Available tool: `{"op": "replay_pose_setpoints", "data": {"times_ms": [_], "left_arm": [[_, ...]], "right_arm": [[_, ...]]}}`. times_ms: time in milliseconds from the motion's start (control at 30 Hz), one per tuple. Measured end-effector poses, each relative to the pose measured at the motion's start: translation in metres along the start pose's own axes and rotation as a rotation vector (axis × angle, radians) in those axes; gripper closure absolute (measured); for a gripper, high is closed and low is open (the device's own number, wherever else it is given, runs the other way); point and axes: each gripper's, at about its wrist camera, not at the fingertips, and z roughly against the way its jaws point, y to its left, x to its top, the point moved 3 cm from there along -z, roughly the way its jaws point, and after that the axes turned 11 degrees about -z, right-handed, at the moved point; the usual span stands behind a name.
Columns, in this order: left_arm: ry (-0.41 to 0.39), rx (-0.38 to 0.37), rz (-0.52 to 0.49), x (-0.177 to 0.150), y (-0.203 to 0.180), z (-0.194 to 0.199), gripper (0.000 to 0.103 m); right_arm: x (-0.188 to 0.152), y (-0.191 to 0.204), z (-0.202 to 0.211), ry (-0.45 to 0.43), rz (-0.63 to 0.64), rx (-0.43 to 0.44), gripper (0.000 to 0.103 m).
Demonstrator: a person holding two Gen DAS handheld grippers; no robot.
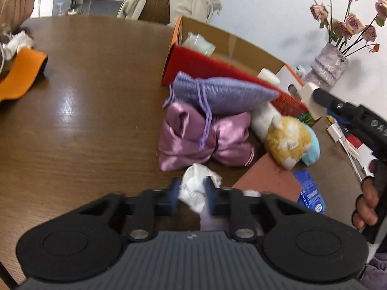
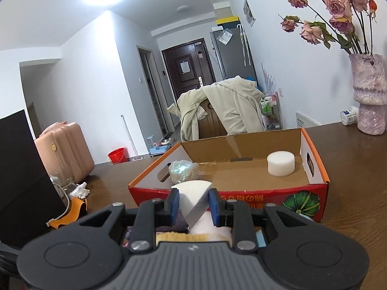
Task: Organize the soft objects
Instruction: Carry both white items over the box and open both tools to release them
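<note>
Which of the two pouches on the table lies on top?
The lavender ribbed drawstring pouch. It lies across the shiny pink satin pouch, its cords hanging down over the satin one.

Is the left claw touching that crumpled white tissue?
Touching. The left wrist view shows the left claw with both blue pads pressed against the crumpled white tissue.

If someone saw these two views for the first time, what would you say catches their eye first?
Probably the red and orange cardboard box on the brown table, holding a white foam disc. Beside it lies a heap of soft things: a lilac knit pouch on a pink satin bag. The left gripper pinches crumpled white tissue; the right gripper holds a white foam wedge.
</note>
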Motion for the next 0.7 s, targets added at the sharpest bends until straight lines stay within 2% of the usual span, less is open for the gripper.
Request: {"op": "replay_pose_setpoints", "data": {"times_ms": [133, 233, 400, 567, 633, 700], "left_arm": [[-0.019, 0.013, 0.014, -0.003, 0.003, 0.004, 0.092], [-0.062, 0.021, -0.002, 0.002, -0.005, 0.016, 0.094], [-0.193, 0.032, -0.053, 0.021, -0.018, 0.058, 0.094], [-0.334, 0.05, -0.148, 0.062, -0.042, 0.095, 0.094], [-0.385, 0.059, -0.2, 0.087, -0.054, 0.098, 0.094], [-0.403, 0.064, -0.232, 0.111, -0.062, 0.092, 0.094]], "right_arm": [[-0.003, 0.001, 0.01, -0.005, -0.003, -0.004, 0.077], [-0.005, 0.003, 0.016, 0.002, -0.002, -0.01, 0.077], [0.0, 0.01, 0.033, -0.031, 0.014, -0.005, 0.077], [0.013, 0.02, 0.048, -0.068, 0.042, 0.001, 0.077], [0.021, 0.023, 0.048, -0.071, 0.056, 0.0, 0.077], [0.031, 0.024, 0.043, -0.07, 0.064, -0.006, 0.077]]}}
